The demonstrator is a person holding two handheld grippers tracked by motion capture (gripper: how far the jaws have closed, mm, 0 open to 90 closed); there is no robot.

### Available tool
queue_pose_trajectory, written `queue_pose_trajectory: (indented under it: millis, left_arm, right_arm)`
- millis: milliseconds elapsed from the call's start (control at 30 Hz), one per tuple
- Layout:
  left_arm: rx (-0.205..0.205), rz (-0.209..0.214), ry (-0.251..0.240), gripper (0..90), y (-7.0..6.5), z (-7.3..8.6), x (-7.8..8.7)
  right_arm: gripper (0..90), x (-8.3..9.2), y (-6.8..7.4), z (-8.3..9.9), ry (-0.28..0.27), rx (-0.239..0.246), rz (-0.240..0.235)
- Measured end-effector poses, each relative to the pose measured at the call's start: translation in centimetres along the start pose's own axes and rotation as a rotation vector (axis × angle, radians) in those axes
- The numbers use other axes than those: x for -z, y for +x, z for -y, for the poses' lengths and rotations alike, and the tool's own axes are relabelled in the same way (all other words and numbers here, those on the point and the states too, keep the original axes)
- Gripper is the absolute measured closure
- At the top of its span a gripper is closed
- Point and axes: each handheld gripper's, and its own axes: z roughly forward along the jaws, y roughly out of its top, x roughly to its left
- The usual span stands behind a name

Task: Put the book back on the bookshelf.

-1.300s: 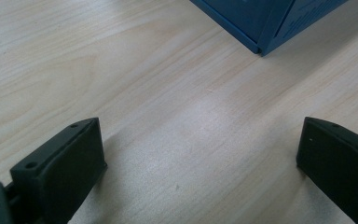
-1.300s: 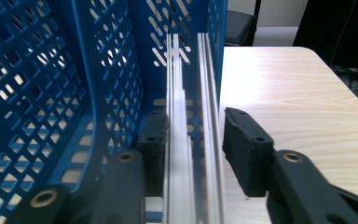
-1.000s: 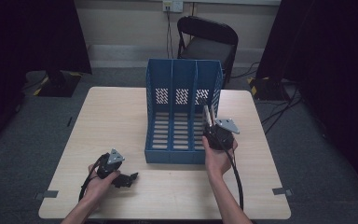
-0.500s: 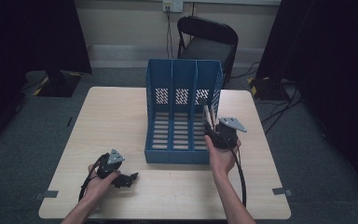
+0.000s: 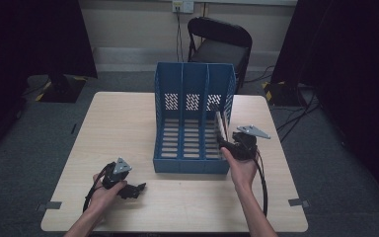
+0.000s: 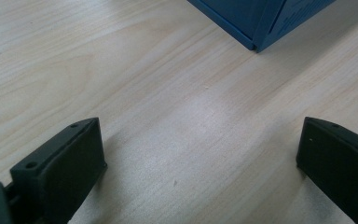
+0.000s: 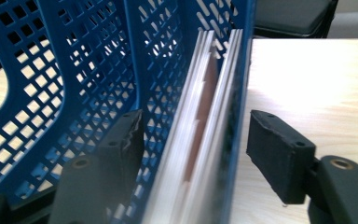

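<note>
The right gripper is sitting at the blue file rack, its jaws having just been opening and now standing apart, gripping nothing. A thin book is standing upright in the rack's rightmost slot (between those jaws). The left gripper, near the rack's front corner, is gaping wide and empty.

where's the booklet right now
In the high view the booklet stands in the blue file rack's rightmost compartment, against its right wall, beside the right gripper.
</note>
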Motion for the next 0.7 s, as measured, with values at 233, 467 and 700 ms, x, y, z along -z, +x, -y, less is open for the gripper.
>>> queue_pose_trajectory:
  millis: [233, 467, 700]
  left_arm:
    - [0.000, -0.001, 0.000, 0.2, 0.0, 0.0, 0.0]
    - [0.000, 0.000, 0.000, 0.2, 0.0, 0.0, 0.0]
    - [0.001, 0.000, -0.001, 0.2, 0.0, 0.0, 0.0]
  right_arm:
    - [32.0, 1.3, -1.0, 0.3, 0.011, 0.035, -0.039]
    - [27.9, 2.8, -1.8, 0.9, 0.018, 0.038, -0.067]
    - [26.0, 4.3, -1.8, 1.5, 0.006, 0.051, -0.082]
